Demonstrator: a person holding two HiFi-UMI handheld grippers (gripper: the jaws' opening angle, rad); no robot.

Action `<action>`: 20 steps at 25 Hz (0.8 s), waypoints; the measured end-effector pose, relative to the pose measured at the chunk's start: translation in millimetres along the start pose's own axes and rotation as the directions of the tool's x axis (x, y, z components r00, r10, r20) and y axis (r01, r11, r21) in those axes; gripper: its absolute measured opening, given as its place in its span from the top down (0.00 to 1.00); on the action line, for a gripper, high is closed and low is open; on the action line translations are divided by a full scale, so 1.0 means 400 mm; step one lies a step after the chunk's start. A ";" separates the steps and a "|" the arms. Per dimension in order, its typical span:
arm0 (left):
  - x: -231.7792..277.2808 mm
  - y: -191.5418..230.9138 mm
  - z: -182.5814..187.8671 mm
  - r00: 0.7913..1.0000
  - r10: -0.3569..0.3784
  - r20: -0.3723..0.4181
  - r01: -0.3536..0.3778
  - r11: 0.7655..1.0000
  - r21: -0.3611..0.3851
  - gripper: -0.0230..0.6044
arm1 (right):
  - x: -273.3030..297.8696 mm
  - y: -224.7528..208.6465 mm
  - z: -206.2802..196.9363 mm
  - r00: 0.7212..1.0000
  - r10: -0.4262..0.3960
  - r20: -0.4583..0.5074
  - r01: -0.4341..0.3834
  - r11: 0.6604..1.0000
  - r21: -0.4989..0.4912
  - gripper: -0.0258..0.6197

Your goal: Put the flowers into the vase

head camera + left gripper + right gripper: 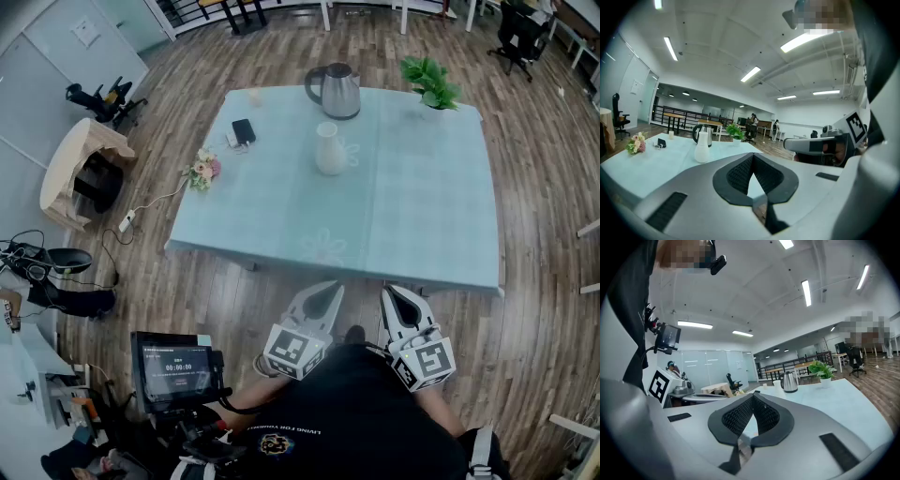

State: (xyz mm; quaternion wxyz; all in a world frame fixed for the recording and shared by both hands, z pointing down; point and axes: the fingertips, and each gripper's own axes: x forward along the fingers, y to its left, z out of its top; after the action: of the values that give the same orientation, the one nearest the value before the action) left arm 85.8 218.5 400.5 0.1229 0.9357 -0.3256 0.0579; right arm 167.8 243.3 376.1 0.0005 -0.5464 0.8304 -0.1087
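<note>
A pale blue table (422,187) with a white vase (329,150) stands on wooden floor (534,309).

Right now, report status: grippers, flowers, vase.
Left gripper and right gripper shut, empty. Flowers lying at left edge of table, untouched. Vase upright mid-table; nothing between them.

- A steel kettle (336,90) with a black handle stands at the far edge of the worktop (422,206), which is covered in pale blue cloth.
- A green potted plant (431,82) sits at the far right corner.
- A black phone (244,130) lies near the far left corner, with a small pale cup (254,96) beyond it.
- A white power strip (126,221) lies on the wooden floor (539,281) to the left.
- A lit screen (174,367) on a stand shows at lower left.
- A black office chair (103,98) stands beyond a round wooden table (80,155).
</note>
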 end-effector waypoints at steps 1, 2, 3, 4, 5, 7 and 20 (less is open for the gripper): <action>0.001 0.001 -0.001 1.000 0.000 -0.003 0.000 1.000 -0.001 0.95 | 0.001 -0.003 -0.002 1.000 -0.003 -0.001 0.003 1.000 0.003 0.93; 0.002 0.002 -0.002 1.000 0.001 -0.005 -0.001 1.000 -0.002 0.95 | 0.001 -0.006 -0.003 1.000 -0.006 -0.001 0.006 1.000 0.007 0.93; 0.003 0.004 -0.002 1.000 0.002 -0.005 -0.002 1.000 -0.003 0.95 | 0.002 -0.008 -0.004 1.000 -0.008 -0.001 0.008 1.000 0.010 0.93; 0.003 0.006 -0.002 1.000 0.002 -0.005 -0.002 1.000 -0.003 0.95 | 0.004 -0.010 -0.004 1.000 -0.008 0.000 0.008 1.000 0.012 0.93; 0.004 0.008 -0.001 1.000 0.004 -0.005 -0.004 1.000 -0.003 0.95 | 0.006 -0.010 -0.005 1.000 -0.008 0.001 0.008 1.000 0.015 0.93; 0.003 0.011 -0.002 1.000 0.007 -0.005 -0.007 1.000 -0.005 0.95 | 0.008 -0.010 -0.005 1.000 -0.004 0.000 0.004 1.000 0.018 0.93; 0.006 0.010 0.000 1.000 0.004 -0.012 -0.004 1.000 -0.004 0.95 | 0.015 -0.011 -0.004 0.999 0.027 0.018 -0.029 0.993 0.112 0.93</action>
State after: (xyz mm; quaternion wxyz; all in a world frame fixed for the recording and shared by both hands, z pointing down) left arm 85.2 213.9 401.7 0.1267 0.9344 -0.3269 0.0629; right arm 169.2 236.4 379.0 0.0398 -0.5348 0.8305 -0.1506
